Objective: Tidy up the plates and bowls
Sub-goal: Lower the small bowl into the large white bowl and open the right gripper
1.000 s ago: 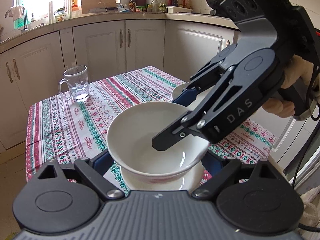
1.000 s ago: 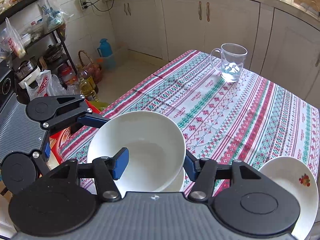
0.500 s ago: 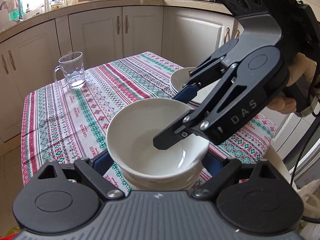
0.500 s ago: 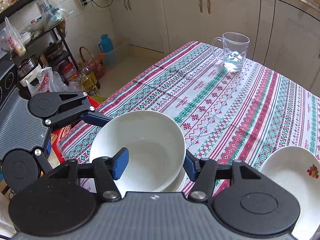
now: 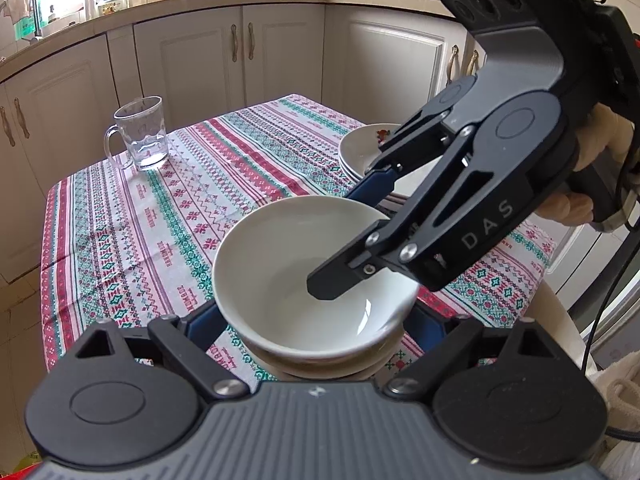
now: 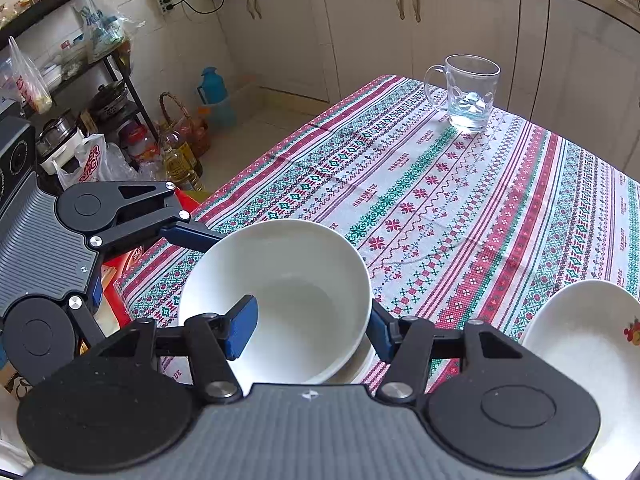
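Observation:
A white bowl sits nested in another bowl near the table's front edge; it also shows in the right wrist view. My left gripper is open, its fingers on either side of the stack, below the rim. My right gripper is open too, one finger inside the top bowl and the other outside its rim. In the left wrist view the right gripper reaches in from the right. A stack of white plates with a flower print lies to the right.
A glass mug with a little water stands at the far side of the patterned tablecloth. White cabinets stand behind the table. A shelf with pots and bottles stands beyond the table's left edge.
Both cameras have pulled back and up slightly; the plates and mug sit farther into view. The top bowl has settled lower onto the bowl beneath. Both grippers stay open around it.

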Demonstrator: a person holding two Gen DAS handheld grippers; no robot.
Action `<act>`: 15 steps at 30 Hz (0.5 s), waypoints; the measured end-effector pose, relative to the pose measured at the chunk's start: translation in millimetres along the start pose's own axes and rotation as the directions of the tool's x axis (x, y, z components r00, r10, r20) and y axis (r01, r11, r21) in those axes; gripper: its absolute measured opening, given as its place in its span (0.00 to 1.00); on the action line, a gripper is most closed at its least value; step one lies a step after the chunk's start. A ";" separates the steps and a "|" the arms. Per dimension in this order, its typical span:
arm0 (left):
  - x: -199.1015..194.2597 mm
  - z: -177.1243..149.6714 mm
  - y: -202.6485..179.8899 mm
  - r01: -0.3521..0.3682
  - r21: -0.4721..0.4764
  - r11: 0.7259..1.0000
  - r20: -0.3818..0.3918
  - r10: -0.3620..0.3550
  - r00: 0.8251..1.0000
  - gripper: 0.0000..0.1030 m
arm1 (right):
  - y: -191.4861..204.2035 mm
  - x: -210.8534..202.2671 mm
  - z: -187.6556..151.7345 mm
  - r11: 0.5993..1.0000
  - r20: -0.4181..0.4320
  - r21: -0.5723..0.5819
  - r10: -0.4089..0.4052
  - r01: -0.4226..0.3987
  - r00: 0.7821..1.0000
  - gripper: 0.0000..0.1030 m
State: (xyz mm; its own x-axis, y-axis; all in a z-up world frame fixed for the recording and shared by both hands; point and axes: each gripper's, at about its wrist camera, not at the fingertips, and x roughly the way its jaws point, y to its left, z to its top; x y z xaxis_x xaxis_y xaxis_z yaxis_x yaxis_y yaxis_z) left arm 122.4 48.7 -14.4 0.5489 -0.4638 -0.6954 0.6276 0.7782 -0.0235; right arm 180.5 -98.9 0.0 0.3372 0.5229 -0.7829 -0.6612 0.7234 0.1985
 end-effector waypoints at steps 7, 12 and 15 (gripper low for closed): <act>0.5 0.0 0.5 0.003 -0.004 1.000 0.000 -0.003 1.000 0.90 | 1.0 0.6 -1.6 1.000 0.007 -0.003 0.004 -0.004 1.000 0.65; 1.5 -0.4 3.3 0.020 -0.017 1.000 -0.006 -0.020 1.000 0.91 | 6.6 1.4 -2.6 1.000 0.013 -0.024 0.016 -0.016 1.000 0.80; -1.6 -2.1 1.5 0.008 0.002 1.000 0.007 -0.008 1.000 0.91 | 14.1 -1.8 -3.1 0.998 0.043 -0.063 -0.018 0.021 0.999 0.98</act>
State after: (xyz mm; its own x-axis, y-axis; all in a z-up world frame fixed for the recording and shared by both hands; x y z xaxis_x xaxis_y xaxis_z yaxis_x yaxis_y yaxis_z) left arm 121.3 51.5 -14.9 0.5478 -0.4727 -0.6903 0.6328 0.7738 -0.0277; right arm 168.5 -91.1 2.4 0.3778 0.5285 -0.7602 -0.6950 0.7044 0.1443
